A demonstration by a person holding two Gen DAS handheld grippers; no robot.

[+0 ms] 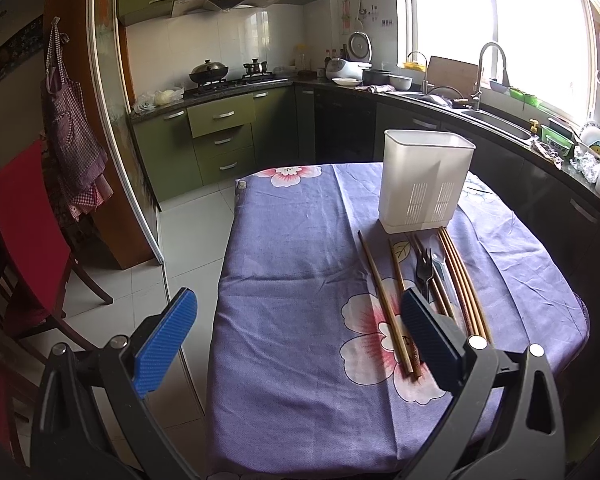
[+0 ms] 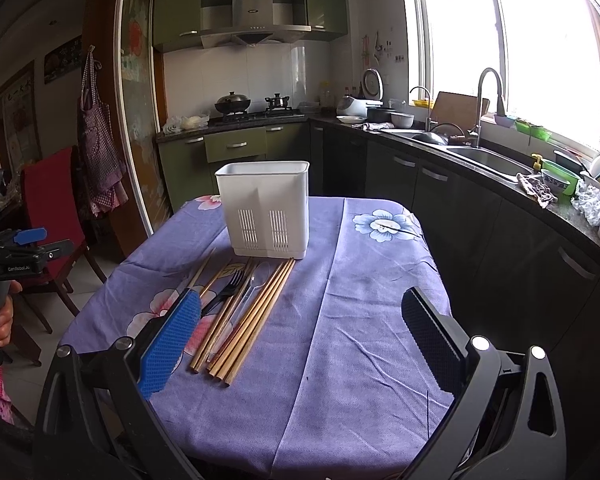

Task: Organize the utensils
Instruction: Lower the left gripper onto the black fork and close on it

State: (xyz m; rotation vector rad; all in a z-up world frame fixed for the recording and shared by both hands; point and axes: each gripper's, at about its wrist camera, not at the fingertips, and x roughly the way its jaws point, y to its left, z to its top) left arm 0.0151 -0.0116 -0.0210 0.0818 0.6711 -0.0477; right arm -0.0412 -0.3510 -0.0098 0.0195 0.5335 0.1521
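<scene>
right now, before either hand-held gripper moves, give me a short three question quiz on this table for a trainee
1. True or false: the black fork already stands inside the white utensil holder.
2. Which lies nearest the right hand-held gripper? A) the four grouped chopsticks B) the fork C) the clear plastic spoon
3. Fill in: both the right and the left hand-held gripper are ____, holding nothing.

Key: 1 false, it lies on the purple floral tablecloth in front of the holder. 2 A. 3 open.
</scene>
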